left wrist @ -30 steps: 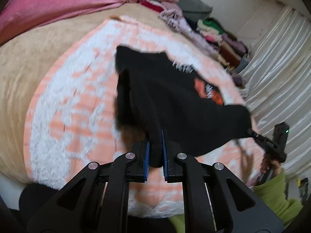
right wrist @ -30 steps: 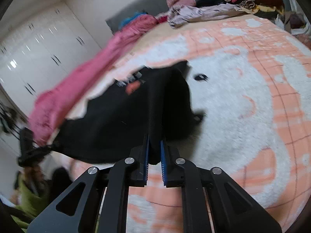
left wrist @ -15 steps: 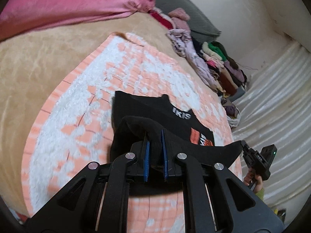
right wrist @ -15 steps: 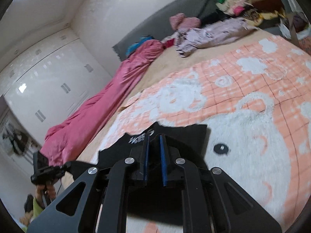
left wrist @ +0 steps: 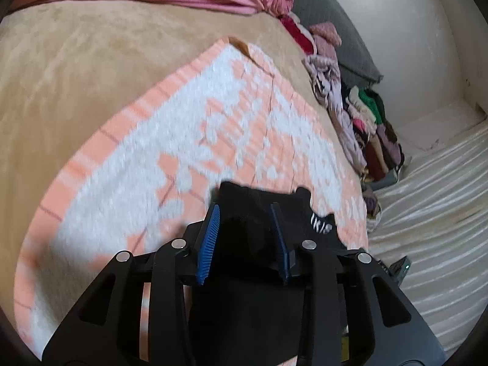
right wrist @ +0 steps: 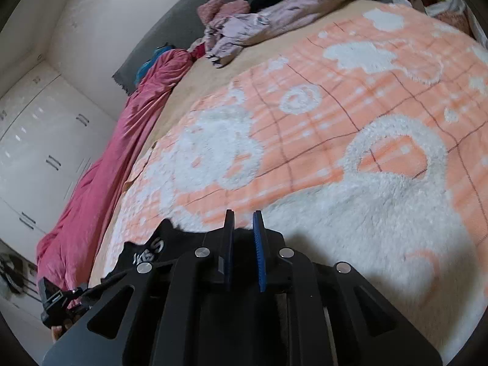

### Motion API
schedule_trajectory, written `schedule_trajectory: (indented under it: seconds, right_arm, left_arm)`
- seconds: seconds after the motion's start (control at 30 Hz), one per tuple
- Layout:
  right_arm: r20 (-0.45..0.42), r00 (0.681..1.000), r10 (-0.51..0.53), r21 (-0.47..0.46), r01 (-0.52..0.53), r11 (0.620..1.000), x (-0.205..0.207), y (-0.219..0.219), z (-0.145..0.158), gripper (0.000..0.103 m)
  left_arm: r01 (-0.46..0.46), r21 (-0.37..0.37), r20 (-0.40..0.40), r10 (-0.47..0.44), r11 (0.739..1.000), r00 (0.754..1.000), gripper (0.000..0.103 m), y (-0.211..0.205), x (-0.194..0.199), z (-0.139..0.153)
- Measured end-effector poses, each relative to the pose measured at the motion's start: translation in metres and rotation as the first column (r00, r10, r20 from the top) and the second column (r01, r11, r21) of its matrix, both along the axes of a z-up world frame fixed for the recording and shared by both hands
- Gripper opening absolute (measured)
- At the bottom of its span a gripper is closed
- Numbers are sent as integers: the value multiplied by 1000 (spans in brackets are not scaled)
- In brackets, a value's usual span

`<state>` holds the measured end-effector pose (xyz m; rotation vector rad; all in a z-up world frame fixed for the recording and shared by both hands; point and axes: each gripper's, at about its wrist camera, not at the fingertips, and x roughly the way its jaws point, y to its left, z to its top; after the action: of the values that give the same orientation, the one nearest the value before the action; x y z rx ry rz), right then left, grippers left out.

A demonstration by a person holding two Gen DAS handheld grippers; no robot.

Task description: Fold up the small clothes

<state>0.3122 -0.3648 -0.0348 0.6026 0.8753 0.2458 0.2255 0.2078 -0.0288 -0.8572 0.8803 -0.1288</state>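
One black garment, two grippers, on the bed.

My left gripper is spread wide over the black garment on the peach blanket. My right gripper has a narrow gap; my grippers hide most of the cloth.

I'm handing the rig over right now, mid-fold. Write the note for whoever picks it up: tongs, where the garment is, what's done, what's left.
Left tongs: open, fingers wide apart over the black garment, gripping nothing.
Right tongs: narrow gap between the fingers; whether cloth is pinched is unclear.
The garment lies near the front edge of the peach and white blanket, white lettering facing up.
Done: one fold appears laid down, though the tongs hide most of it.
Left: pull both tongs clear, check the fold, finish folding. More clothes wait in the unfolded pile near the headboard.
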Motion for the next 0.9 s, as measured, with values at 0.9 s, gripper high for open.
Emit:
schedule_trajectory:
  seconds: [0.9]
  right_arm:
    - [143,939,313,-443,-222,868,-86,104,30,56]
  left_arm:
    - [-23,594,168,-96,804,981,67,-99,-39,33]
